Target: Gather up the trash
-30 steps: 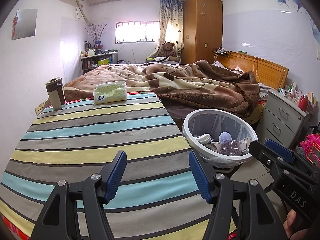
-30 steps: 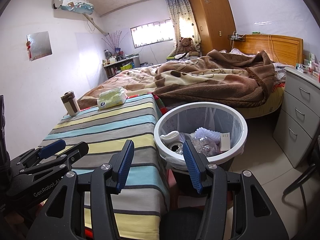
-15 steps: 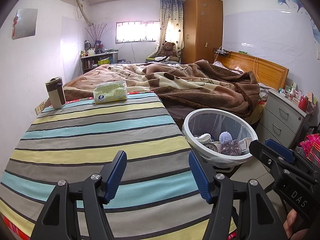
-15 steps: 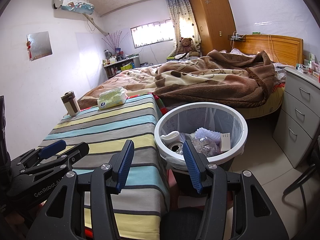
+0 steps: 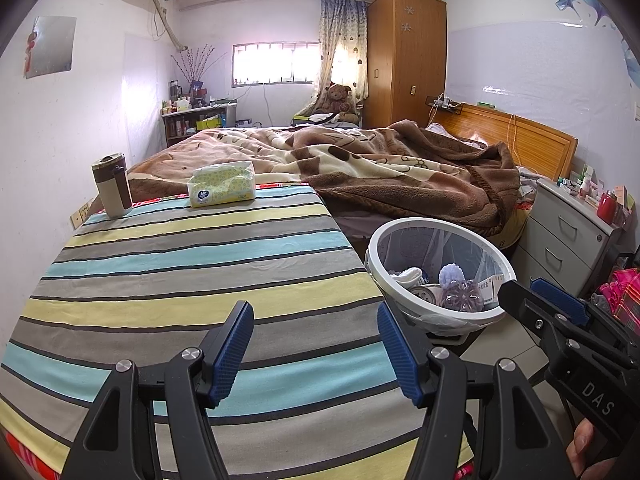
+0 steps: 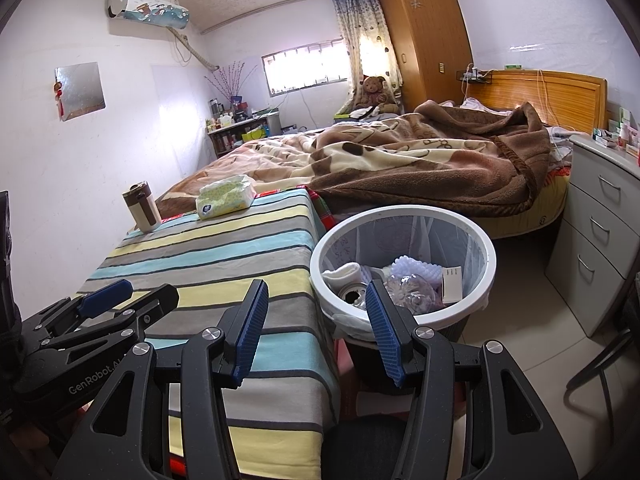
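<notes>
A white round trash bin point(image 5: 496, 264) point(image 6: 486, 248) with a clear liner stands on the floor right of the striped table point(image 5: 200, 272) point(image 6: 224, 252). Inside it lie a clear plastic bottle point(image 6: 408, 292), a can point(image 6: 352, 294), white and lilac crumpled pieces and a small carton. My left gripper point(image 5: 314, 316) hovers open over the table's near end with nothing between its blue pads. Over the table's right edge, close to the bin's near rim, my right gripper point(image 6: 316, 292) stands open and holds nothing. Each gripper shows at the other view's edge.
At the table's far end stand a brown and cream travel mug point(image 5: 112, 186) point(image 6: 142, 208) and a yellow tissue pack point(image 5: 222, 189) point(image 6: 226, 200). Behind lies a bed with a brown blanket point(image 5: 400, 172). A grey drawer unit point(image 5: 568, 240) point(image 6: 596, 248) stands right of the bin.
</notes>
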